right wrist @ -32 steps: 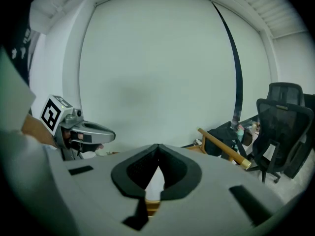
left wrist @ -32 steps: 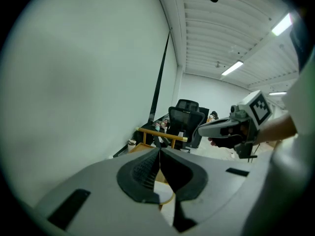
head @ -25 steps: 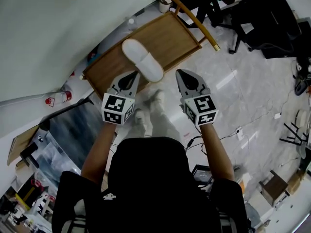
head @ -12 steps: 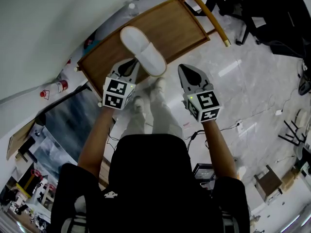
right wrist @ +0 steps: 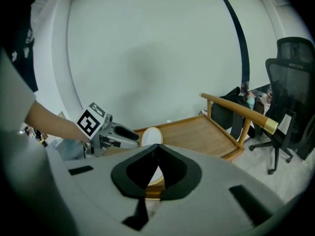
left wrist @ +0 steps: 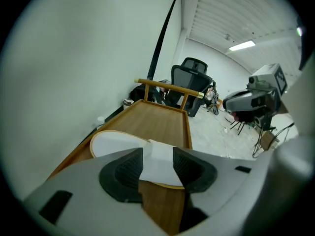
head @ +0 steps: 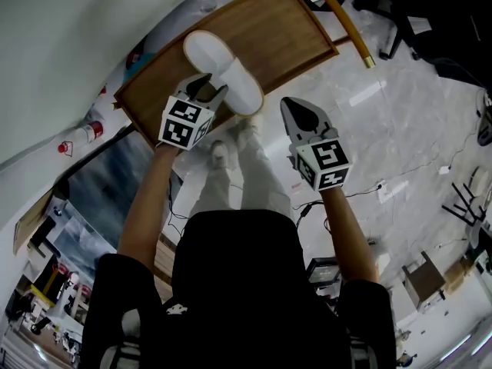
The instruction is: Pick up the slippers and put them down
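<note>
Both your bare forearms reach forward and down, a gripper in each hand. Your left gripper [head: 209, 90], angled steeply down, has just been opening its jaws. They now stand apart, with the white slipper [head: 224, 68] between the pads. Your right gripper [head: 291, 109], level with it, has its jaws closed together on nothing.

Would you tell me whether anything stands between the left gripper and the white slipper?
Nothing visible does. The left gripper, whose jaws have just been opening, has one end of the slipper between them on the wooden cart.
</note>
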Tool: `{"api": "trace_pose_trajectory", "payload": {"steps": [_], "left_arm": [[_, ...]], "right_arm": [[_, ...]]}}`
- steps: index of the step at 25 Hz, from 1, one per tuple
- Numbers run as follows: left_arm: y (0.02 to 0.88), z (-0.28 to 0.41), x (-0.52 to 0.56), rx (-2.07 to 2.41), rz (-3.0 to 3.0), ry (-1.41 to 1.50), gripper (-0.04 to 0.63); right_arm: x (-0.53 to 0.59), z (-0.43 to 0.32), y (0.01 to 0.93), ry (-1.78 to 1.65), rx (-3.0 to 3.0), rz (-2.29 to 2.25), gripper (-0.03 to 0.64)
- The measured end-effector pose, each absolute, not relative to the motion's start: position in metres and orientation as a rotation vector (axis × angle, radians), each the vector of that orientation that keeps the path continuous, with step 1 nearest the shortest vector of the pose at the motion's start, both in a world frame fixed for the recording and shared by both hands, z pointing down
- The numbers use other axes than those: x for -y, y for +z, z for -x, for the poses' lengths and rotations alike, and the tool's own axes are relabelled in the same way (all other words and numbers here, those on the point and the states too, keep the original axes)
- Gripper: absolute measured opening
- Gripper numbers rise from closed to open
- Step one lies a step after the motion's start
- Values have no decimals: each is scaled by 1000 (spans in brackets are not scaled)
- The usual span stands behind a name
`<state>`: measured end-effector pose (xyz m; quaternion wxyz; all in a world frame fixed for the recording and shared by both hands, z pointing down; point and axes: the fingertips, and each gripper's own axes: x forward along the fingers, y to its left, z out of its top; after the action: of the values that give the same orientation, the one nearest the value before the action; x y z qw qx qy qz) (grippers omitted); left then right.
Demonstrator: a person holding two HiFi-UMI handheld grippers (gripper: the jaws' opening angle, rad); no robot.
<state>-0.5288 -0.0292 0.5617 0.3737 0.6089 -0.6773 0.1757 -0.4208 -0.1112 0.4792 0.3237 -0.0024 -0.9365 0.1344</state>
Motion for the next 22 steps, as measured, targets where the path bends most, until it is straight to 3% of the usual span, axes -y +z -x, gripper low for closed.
{"api": "trace_pose_trajectory", "payload": {"steps": [4,15,22], "left_arm": [[581,525,35,1661,-1592,513,193],[604,522,48,1604,-1614,612,195],[607,522,47,1619,-1624,694,117]], "right_arm": [[112,419,489,357,2440,7,-8],[122,415,502,366,2416,-17,-8],[120,410,509,376,2400,-18,-8]]}}
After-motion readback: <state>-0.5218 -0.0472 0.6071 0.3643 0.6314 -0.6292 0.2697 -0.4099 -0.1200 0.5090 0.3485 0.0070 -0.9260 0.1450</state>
